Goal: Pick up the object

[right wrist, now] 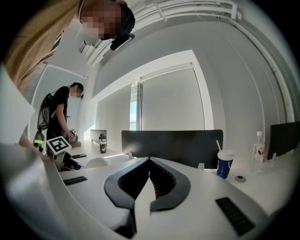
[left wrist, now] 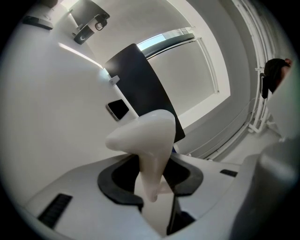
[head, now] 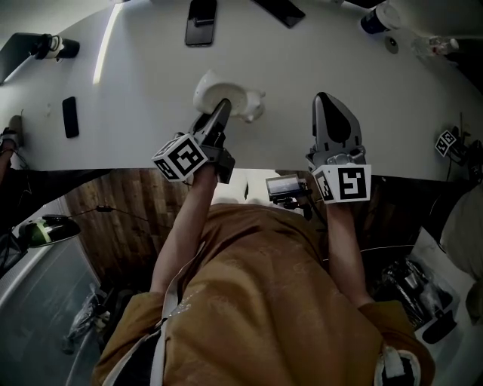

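Observation:
The object is a smooth white ceramic cup-like piece on the white table, near its front edge. My left gripper is shut on its near rim. In the left gripper view the white rim fills the gap between the black pads. I cannot tell whether it is clear of the table. My right gripper hovers to the right of the object, apart from it. In the right gripper view its jaws meet at the tips with nothing between them.
Two dark phones lie on the table behind and to the left. A blue and white paper cup and a bottle stand at the far right before a black divider. Another person stands beyond.

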The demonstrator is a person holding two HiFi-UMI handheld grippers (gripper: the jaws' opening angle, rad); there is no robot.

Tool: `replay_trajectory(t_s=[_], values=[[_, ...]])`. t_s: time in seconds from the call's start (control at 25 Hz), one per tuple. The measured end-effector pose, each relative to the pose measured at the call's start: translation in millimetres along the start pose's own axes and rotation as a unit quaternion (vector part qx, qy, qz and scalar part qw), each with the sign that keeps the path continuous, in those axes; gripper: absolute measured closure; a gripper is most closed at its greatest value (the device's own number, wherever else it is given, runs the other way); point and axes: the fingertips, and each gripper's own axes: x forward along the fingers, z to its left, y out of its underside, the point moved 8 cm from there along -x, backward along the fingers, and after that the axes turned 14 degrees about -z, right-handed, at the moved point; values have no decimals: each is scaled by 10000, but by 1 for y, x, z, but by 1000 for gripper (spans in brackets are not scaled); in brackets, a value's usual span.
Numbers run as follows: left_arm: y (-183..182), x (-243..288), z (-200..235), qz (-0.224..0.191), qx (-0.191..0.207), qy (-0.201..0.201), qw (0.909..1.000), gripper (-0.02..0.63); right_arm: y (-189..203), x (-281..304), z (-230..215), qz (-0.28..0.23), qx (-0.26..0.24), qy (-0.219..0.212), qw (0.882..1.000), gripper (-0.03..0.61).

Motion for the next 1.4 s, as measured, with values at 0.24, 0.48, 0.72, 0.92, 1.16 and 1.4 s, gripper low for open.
replay_trajectory(t_s=[0.24,0.48,0.72,0.92,1.16,1.4], values=[[-10,-5,-14,-194,157,176,9995,468,-7,-11,1,-106,-48,185,9998,571],[-23,-9,-32,-459,235,369,9980,467,-13,-19,-2,-163,-60,293,9994,571],[-41,-15,-54,-763,238,565,9952,467,-22,-26,-4,-417,206,237,9986,571],[-57,-14,-72,-1016,231,764,9916,468,-28,-24,-8,-521,262,277,9979,571],[-67,-14,-80,-1244,181,869,9882,467,-35,-17,-12,-496,512,460,9964,571],[-82,-13,-100,-1465,113,1266,9810,468,-46,-10,-14,-690,666,545,9939,571]])
